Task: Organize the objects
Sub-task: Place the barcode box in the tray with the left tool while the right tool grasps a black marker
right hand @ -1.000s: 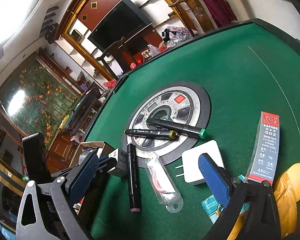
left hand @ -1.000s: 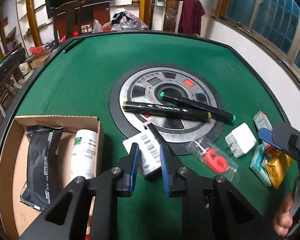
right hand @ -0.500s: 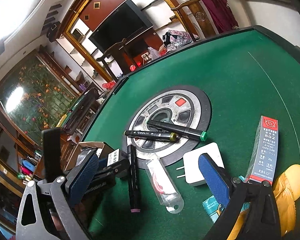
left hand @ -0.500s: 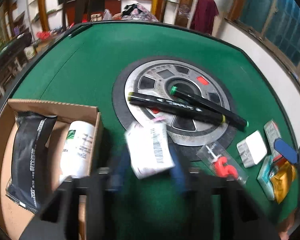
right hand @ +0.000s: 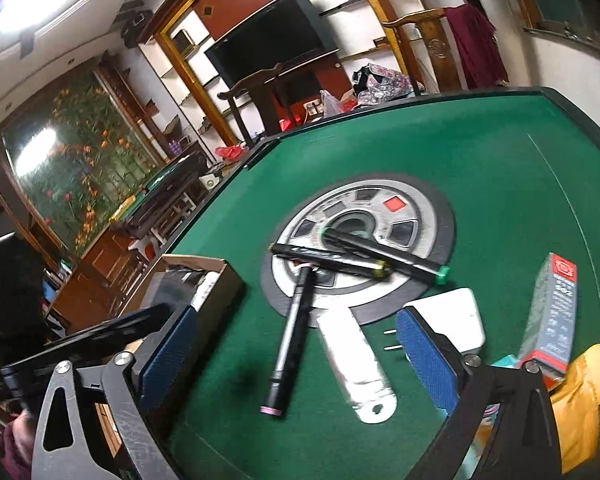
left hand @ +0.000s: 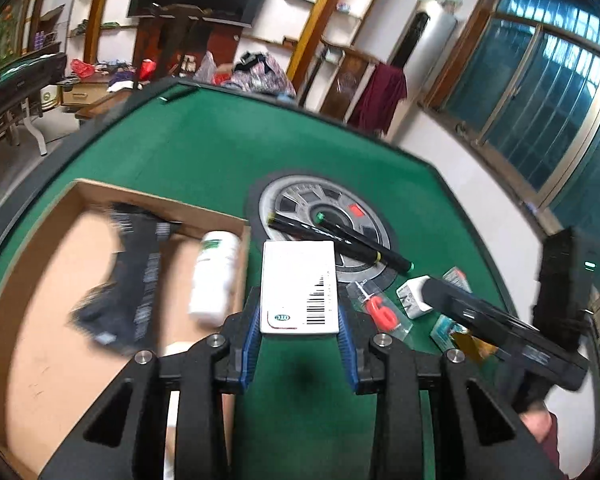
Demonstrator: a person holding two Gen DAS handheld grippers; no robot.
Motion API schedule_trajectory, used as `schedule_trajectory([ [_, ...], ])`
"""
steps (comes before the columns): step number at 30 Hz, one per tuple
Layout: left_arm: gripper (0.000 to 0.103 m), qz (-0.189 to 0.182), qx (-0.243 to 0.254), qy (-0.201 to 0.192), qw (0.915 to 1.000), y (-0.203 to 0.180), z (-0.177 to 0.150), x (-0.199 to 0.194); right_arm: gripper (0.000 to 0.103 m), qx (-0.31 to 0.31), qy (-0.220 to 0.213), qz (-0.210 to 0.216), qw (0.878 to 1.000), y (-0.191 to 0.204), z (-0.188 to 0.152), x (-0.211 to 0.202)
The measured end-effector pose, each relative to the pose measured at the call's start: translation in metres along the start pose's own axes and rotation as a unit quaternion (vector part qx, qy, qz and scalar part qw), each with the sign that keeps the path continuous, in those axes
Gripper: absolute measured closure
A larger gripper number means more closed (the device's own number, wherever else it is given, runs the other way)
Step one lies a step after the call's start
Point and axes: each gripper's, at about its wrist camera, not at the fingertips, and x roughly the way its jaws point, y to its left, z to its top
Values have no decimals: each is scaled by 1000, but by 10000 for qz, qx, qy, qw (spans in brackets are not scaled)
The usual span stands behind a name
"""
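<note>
**Holding a white box above the green table**

Gripping a flat white box (left hand: pixel 298 288) between its two blue pads (left hand: pixel 252 344), the left gripper (left hand: pixel 299 346) carries it clear of the green table (left hand: pixel 204 148). The box lies with its broad face to the camera and its long axis running straight away along the fingers; the end with the barcode and a small oval logo sits nearest the gripper, the plain end farthest out. It hangs just to the right of the cardboard box (left hand: pixel 40 240), over the strip of felt between that box's right wall and the round grey disc (left hand: pixel 300 200) in the table's middle.

Inside the cardboard box lie two things: a black packet (left hand: pixel 128 276), blurred, lengthwise along the bottom, and a white bottle (left hand: pixel 214 276) with a green label, on its side against the right wall, its long axis running away from the camera.

The right gripper (right hand: pixel 300 356) has its fingers spread wide with nothing between them. Between and beyond them on the felt lie a black marker (right hand: pixel 292 336) with a pink cap, pointing toward the disc, a clear packet (right hand: pixel 356 364) and a white plug adapter (right hand: pixel 456 312). Two more markers (right hand: pixel 364 252) lie crossed on the disc. To the right stand a grey-and-red glue carton (right hand: pixel 554 312) and a yellow pouch (right hand: pixel 584 388).
</note>
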Motion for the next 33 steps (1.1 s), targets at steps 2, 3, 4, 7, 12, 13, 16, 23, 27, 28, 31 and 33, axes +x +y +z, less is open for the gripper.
schedule_trajectory([
  [2, 70, 94, 44, -158, 9998, 10, -6, -21, 20, -194, 218, 81, 9995, 18, 0, 11],
  [3, 70, 150, 65, -221, 9996, 15, -10, -29, 28, -331, 365, -52, 9988, 28, -1, 20],
  [4, 70, 191, 70, -288, 9994, 22, -14, -39, 36, -404, 481, -126, 9979, 34, -3, 28],
  [7, 70, 244, 55, -430, 9988, 39, -20, -58, 48, -470, 1005, -413, 9930, 46, -8, 64],
  [12, 70, 243, 17, -602, 9979, 66, -30, -79, 60, -716, 1414, -1394, 9775, 51, -16, 107],
  [13, 70, 211, -3, -613, 9979, 71, -31, -78, 63, -805, 1361, -1521, 9756, 55, -16, 109],
  [16, 70, 149, -64, -619, 9979, 82, -33, -77, 78, -1036, 1520, -1854, 9653, 66, -13, 126],
  [23, 70, 182, -151, -834, 9962, 96, -39, -92, 87, -968, 1361, -1995, 9656, 70, -14, 126],
  [27, 70, 187, -294, -856, 9957, 103, -42, -98, 87, -667, 1027, -1595, 9796, 71, -16, 96],
  [28, 70, 202, -314, -871, 9955, 103, -43, -100, 87, -612, 942, -1530, 9818, 72, -16, 89],
  [31, 70, 266, -308, -936, 9948, 102, -45, -108, 87, -444, 631, -1234, 9894, 79, -15, 61],
  [33, 70, 286, -303, -1001, 9941, 99, -45, -114, 87, -374, 416, -1052, 9929, 85, -12, 42],
])
